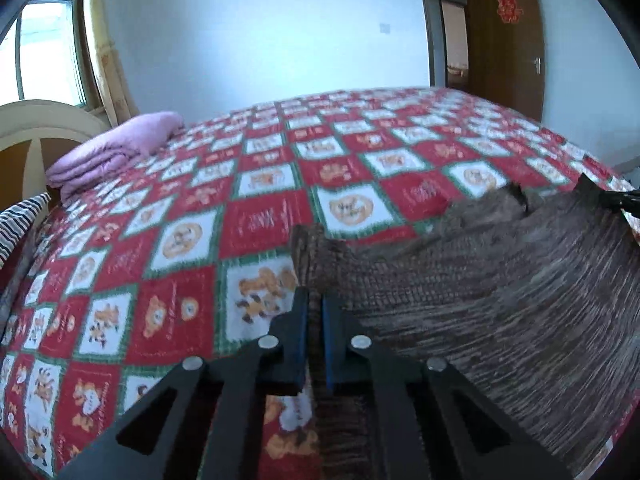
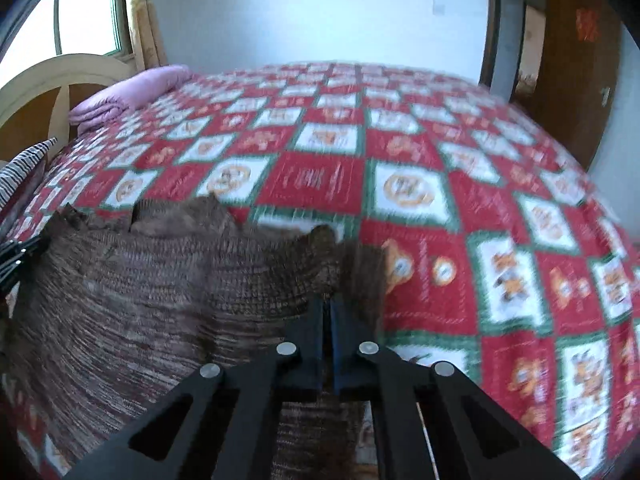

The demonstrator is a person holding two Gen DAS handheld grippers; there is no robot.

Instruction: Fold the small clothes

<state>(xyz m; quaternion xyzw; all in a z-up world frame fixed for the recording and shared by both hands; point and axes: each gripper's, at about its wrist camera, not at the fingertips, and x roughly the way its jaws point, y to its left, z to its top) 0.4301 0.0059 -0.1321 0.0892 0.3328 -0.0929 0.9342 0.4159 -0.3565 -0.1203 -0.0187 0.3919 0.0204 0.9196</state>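
Note:
A small brown knitted garment (image 1: 500, 288) is stretched between my two grippers above a red, white and green patchwork bedspread (image 1: 248, 216). My left gripper (image 1: 315, 300) is shut on the garment's left corner, and fabric runs up between its blue pads. In the right wrist view the same garment (image 2: 160, 280) spreads to the left, and my right gripper (image 2: 330, 308) is shut on its right corner. The other gripper's black tip shows at the far edge in each view: the right gripper (image 1: 620, 200), the left gripper (image 2: 20, 256).
A folded pink blanket (image 1: 116, 152) lies at the bed's far left by a cream headboard (image 1: 48, 124). A striped cloth (image 1: 20, 220) sits at the left edge. A window (image 1: 48, 48) is behind and a brown door (image 1: 508, 36) at the right.

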